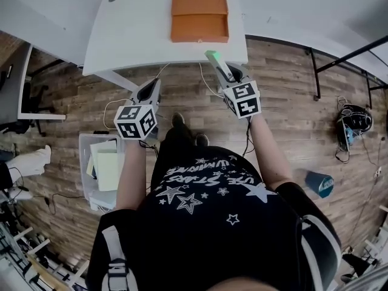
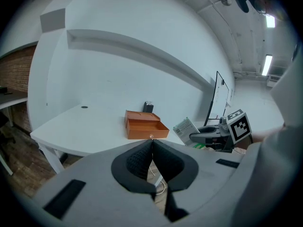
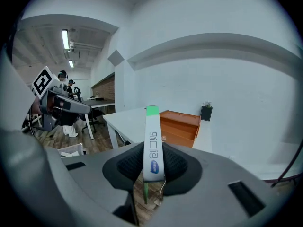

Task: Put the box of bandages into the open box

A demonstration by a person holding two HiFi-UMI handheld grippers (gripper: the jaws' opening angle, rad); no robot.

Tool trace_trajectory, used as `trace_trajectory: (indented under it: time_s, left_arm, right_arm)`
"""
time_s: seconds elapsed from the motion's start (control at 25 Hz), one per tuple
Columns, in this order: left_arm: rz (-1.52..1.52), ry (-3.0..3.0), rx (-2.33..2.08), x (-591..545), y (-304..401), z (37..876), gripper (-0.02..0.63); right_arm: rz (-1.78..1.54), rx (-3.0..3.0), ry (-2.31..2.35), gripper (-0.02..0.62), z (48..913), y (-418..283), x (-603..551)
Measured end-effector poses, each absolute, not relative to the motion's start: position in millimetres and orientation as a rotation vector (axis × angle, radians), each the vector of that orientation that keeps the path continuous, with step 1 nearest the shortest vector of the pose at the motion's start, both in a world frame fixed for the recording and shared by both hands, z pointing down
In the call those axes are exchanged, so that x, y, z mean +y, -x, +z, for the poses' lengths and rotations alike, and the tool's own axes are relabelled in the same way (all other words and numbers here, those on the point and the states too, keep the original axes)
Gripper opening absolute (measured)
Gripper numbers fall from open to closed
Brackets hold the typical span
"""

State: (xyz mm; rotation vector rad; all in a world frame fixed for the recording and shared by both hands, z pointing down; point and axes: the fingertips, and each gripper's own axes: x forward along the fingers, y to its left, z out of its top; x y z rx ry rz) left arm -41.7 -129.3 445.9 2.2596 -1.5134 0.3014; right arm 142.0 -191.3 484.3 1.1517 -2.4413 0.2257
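Observation:
My right gripper (image 3: 152,167) is shut on the box of bandages (image 3: 153,143), a thin white box with green ends held edge-on and pointing forward. In the head view that box (image 1: 217,63) sticks out over the table's front edge, short of the open orange box (image 1: 199,18). The open orange box (image 3: 179,126) stands on the white table (image 1: 133,35) with its lid folded back. My left gripper (image 2: 151,161) is shut with nothing between its pads, held over the floor before the table. From the left gripper view the orange box (image 2: 144,125) lies ahead, and the bandage box (image 2: 186,128) shows at the right.
A clear plastic bin (image 1: 100,170) with papers sits on the wooden floor at my left. A small dark pot (image 3: 206,112) stands on the table behind the orange box. A second desk (image 1: 21,83) and chair are at far left. Cables trail under the table.

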Motion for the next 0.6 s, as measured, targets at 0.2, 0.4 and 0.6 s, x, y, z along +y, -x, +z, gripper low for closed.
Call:
trace_trajectory:
  time_s: [0.2,0.4,0.6]
  left_arm:
    - [0.315,-2.272,-1.488,-145,35,451,0.020]
    - [0.326,-2.296,-1.450,-167,27,457,0.020]
    - [0.322,-2.301,-1.435,-202,34,461,0.020]
  right_arm:
    - [0.243,-2.432,-1.157,0.112,492,-144,-199]
    - [0.250,-2.404,-1.178,0.112,497,-154,-216]
    - [0.239,-2.386,-1.192,0.112,497,-151,-248]
